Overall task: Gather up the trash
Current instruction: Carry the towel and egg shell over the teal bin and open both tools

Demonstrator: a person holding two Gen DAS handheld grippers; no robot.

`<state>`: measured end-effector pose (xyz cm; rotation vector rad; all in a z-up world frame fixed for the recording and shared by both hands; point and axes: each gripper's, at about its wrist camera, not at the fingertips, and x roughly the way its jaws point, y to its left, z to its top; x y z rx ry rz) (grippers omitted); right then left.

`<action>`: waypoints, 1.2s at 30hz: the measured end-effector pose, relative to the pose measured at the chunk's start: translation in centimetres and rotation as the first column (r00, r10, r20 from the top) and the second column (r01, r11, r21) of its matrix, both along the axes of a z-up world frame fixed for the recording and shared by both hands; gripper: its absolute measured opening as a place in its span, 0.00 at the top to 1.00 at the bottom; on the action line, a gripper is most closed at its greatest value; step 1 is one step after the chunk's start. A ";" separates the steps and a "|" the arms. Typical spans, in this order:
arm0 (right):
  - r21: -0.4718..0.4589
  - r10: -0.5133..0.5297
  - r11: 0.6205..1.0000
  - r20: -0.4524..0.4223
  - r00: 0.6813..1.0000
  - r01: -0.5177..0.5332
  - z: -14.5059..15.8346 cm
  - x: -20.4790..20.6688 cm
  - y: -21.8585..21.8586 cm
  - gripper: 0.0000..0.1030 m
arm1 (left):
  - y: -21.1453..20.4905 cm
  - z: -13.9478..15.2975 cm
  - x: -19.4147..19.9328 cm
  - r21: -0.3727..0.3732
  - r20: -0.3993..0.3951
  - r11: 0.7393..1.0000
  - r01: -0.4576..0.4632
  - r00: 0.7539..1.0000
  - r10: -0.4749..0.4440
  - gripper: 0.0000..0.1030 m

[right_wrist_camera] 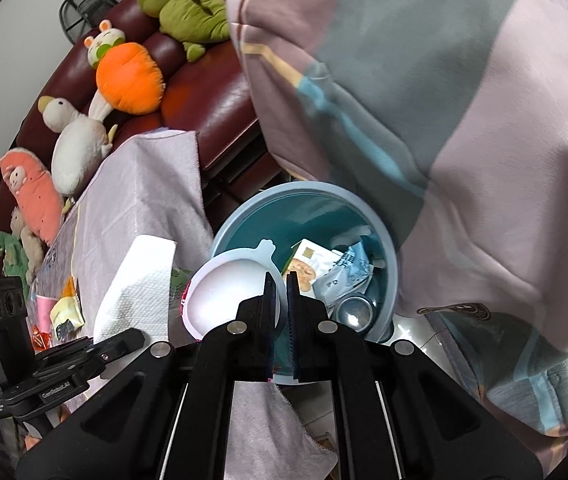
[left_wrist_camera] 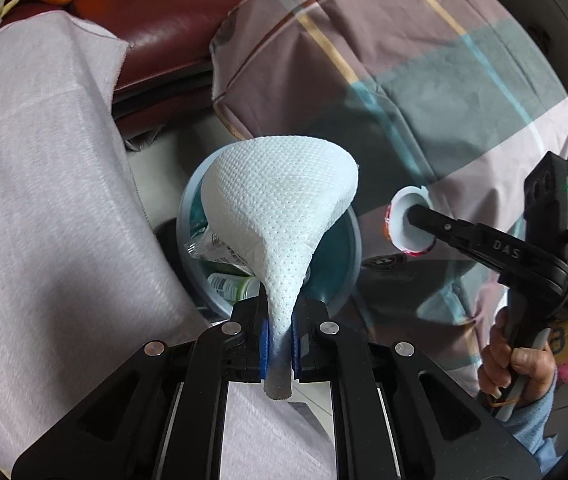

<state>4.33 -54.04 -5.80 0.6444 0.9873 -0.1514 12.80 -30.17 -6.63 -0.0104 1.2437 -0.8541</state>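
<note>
Trash is poised above the bin (right_wrist_camera: 388, 252): the left gripper (left_wrist_camera: 279, 334) pinches a paper towel (left_wrist_camera: 284, 200), the right gripper (right_wrist_camera: 281, 280) clamps a cup (right_wrist_camera: 231, 296) by its rim, and either could drop outside if released off-centre.

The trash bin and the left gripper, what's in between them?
The white paper towel. In the left wrist view, the left gripper pinches its lower end, and the sheet fans out above the blue trash bin, covering part of its opening.
</note>
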 end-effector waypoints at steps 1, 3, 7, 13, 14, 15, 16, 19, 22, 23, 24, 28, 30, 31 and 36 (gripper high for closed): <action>0.001 -0.003 1.000 -0.002 1.000 0.003 -0.1 -0.1 -0.2 0.94 | -0.4 -0.3 0.1 0.006 0.000 1.000 0.005 1.000 -0.005 0.92; 0.000 -0.007 1.000 -0.011 1.000 0.007 -0.4 -0.2 -0.7 0.94 | -1.2 -0.8 0.4 0.016 -0.002 1.000 0.007 1.000 -0.007 0.92; -0.005 -0.012 1.000 -0.023 1.000 0.012 -0.5 -0.1 -1.3 0.94 | -2.9 -2.0 1.0 0.054 0.008 0.999 0.005 1.000 -0.005 0.88; -0.011 -0.013 1.000 -0.033 0.999 0.012 -0.8 0.3 -1.8 0.94 | -3.6 -3.1 1.5 0.101 0.051 0.995 -0.022 0.999 0.017 0.29; -0.012 -0.010 1.000 -0.036 0.999 0.009 -0.9 0.5 -1.8 0.94 | -3.5 -3.2 1.6 0.098 0.042 0.995 -0.021 0.999 0.017 0.28; -0.012 -0.008 1.000 -0.037 0.999 0.008 -1.0 0.6 -1.8 0.94 | -3.4 -3.2 1.7 0.099 0.041 0.995 -0.025 0.999 0.021 0.28; -0.012 -0.006 1.000 -0.040 0.999 0.006 -1.0 0.7 -1.8 0.94 | -3.2 -3.1 1.7 0.101 0.044 0.994 -0.030 0.999 0.025 0.27; -0.012 -0.002 1.000 -0.045 0.999 0.001 -1.2 1.2 -1.6 0.94 | -2.4 -2.9 1.9 0.100 0.051 0.994 -0.050 0.998 0.045 0.21; -0.017 0.006 1.000 -0.052 0.999 -0.007 -1.4 1.7 -1.4 0.93 | -1.7 -2.7 1.9 0.101 0.060 0.993 -0.066 0.996 0.060 0.18; -0.019 0.008 1.000 -0.054 0.998 -0.009 -1.4 1.9 -1.3 0.93 | -1.5 -2.6 2.0 0.100 0.062 0.992 -0.073 0.996 0.067 0.17; -0.020 0.009 1.000 -0.057 0.998 -0.010 -1.5 2.0 -1.3 0.93 | -1.3 -2.6 2.0 0.099 0.064 0.992 -0.077 0.995 0.071 0.16; -0.024 0.021 0.999 -0.072 0.997 -0.022 -1.8 2.7 -0.9 0.92 | -0.4 -2.0 1.5 0.096 0.082 0.992 -0.083 0.994 0.076 0.15; -0.028 0.026 0.999 -0.081 0.996 -0.028 -2.1 3.1 -0.7 0.92 | 0.1 -1.7 1.1 0.097 0.094 0.992 -0.085 0.993 0.076 0.14; -0.032 0.028 0.999 -0.085 0.996 -0.030 -2.3 3.3 -0.6 0.91 | 0.2 -1.6 1.0 0.096 0.097 0.992 -0.085 0.992 0.076 0.14; -0.054 0.037 0.998 -0.113 0.993 -0.043 -2.7 4.1 0.3 0.53 | 1.4 -1.1 0.6 0.091 0.104 0.991 -0.098 0.991 0.089 0.12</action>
